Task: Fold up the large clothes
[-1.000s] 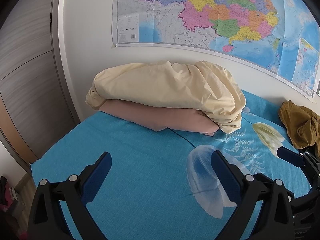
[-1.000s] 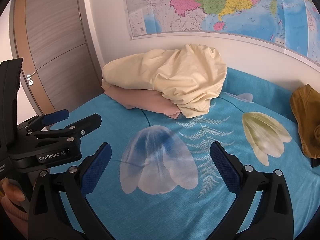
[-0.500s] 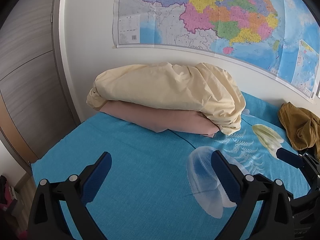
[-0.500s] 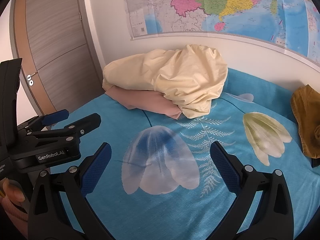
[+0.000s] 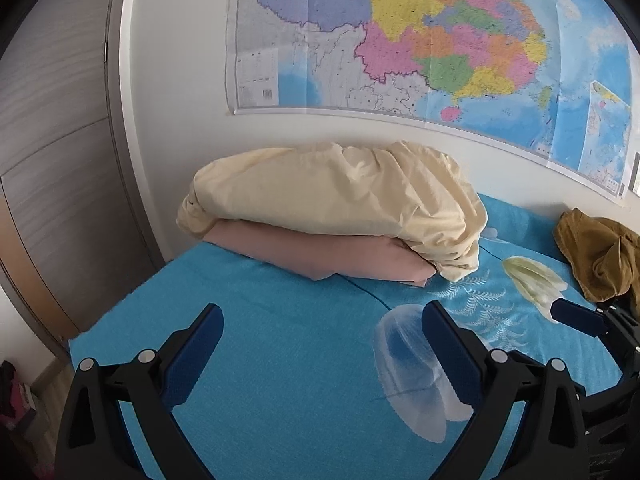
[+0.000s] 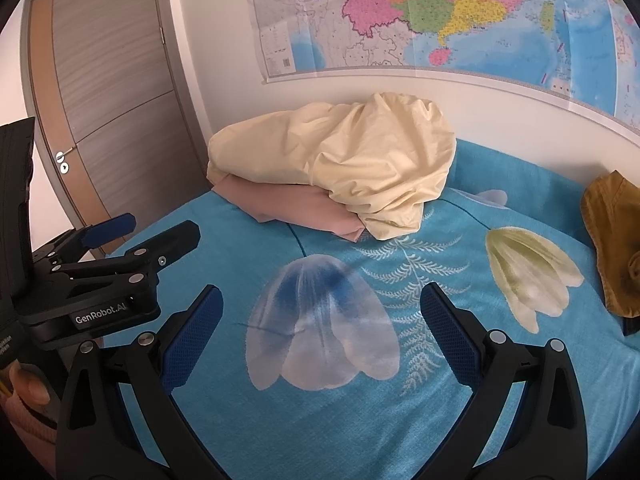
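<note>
A crumpled mustard-brown garment (image 5: pixel 600 256) lies at the right edge of the bed, also seen in the right wrist view (image 6: pixel 612 240). My left gripper (image 5: pixel 320 312) is open over the turquoise sheet, well left of the garment, with nothing between its fingers. My right gripper (image 6: pixel 320 292) is open too, above the printed pale-blue flower (image 6: pixel 320 320), and the garment sits far to its right. Each gripper shows in the other's view: the right one's blue fingertip (image 5: pixel 576 318) and the left one's body (image 6: pixel 112 280), held by a hand.
A cream pillow (image 5: pixel 336 200) rests on a pink one (image 5: pixel 320 252) at the head of the bed by the wall. A large map (image 5: pixel 440 40) hangs above. A wooden door (image 6: pixel 112 92) stands at the left, past the bed's edge (image 5: pixel 120 304).
The left wrist view has tilted up slightly, so the pillows sit a little lower in it. Both grippers stay open and hold nothing.
</note>
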The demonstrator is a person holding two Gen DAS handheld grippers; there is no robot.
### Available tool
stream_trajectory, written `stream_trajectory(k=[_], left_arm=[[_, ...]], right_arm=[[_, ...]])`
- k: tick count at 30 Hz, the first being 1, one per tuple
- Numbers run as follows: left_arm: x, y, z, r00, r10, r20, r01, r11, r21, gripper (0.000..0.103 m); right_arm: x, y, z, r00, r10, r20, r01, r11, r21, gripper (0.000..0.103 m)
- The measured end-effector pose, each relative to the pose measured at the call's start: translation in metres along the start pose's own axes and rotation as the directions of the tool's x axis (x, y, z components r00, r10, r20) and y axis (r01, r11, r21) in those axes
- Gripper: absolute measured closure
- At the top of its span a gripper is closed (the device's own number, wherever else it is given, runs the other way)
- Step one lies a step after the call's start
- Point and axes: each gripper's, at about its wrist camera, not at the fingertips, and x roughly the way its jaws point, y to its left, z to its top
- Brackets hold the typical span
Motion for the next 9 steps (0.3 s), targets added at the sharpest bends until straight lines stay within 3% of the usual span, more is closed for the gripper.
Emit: stream_trajectory(k=[4, 9], left_arm=[[0.0036, -0.0009, 0.0001, 1.0, 0.002, -0.024, -0.003, 1.0, -0.006, 0.006], [0.01, 0.0026, -0.0013, 0.995, -0.062, -0.078, 0.059, 0.997, -0.041, 0.006]], right_arm=[[-0.0009, 0.0004, -0.0008, 1.0, 0.0, -0.001, 0.0, 1.0, 0.005, 0.006], [-0.0026, 0.0003, -0.0022, 1.0, -0.006, 0.0, 0.006, 1.0, 0.013, 0.006]])
